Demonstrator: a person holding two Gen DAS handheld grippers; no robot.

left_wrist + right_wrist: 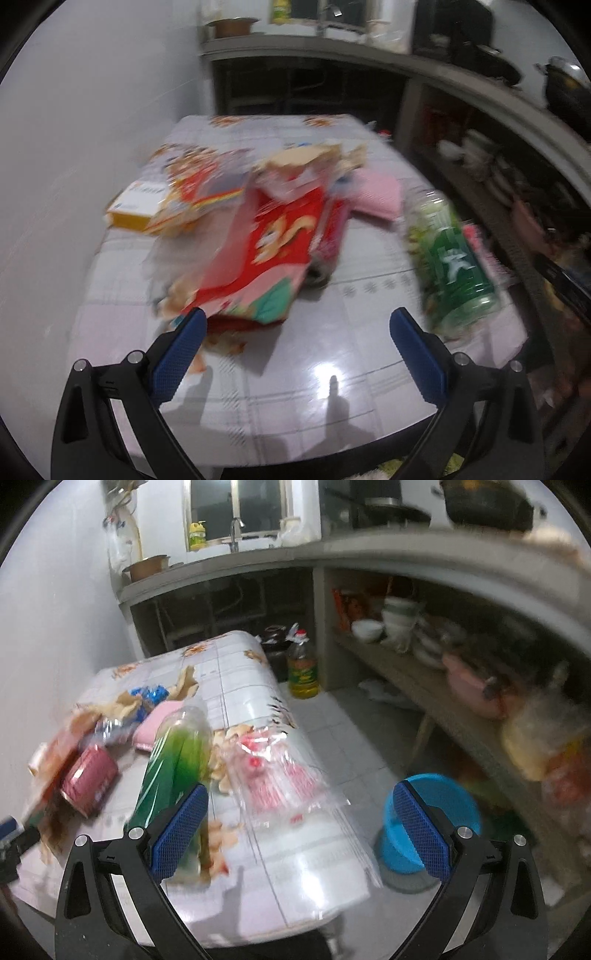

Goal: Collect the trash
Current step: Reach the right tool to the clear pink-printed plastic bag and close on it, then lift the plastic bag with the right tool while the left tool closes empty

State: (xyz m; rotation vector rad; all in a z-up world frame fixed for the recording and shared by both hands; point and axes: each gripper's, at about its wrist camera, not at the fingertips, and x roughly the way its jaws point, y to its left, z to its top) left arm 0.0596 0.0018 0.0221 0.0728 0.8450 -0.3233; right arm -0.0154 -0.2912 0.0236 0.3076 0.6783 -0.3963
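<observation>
Trash lies on a small table [332, 376] with a glossy patterned cloth. In the left wrist view, a red and pink snack bag [269, 254] lies in the middle, a yellow and white box [138, 203] to its left, a pink pad [376, 195] behind, and a green plastic bottle [452, 258] on the right. My left gripper [299, 321] is open just in front of the red bag. In the right wrist view, my right gripper [301, 797] is open above the table's right edge, with the green bottle [177, 760] by its left finger and a clear plastic wrapper [280, 775] between the fingers.
A blue bucket [428, 823] stands on the tiled floor right of the table. An oil bottle [303, 668] stands on the floor behind. A low shelf with bowls [395, 627] runs along the right. A dark red packet [88, 779] and a blue wrapper [147, 698] also lie on the table.
</observation>
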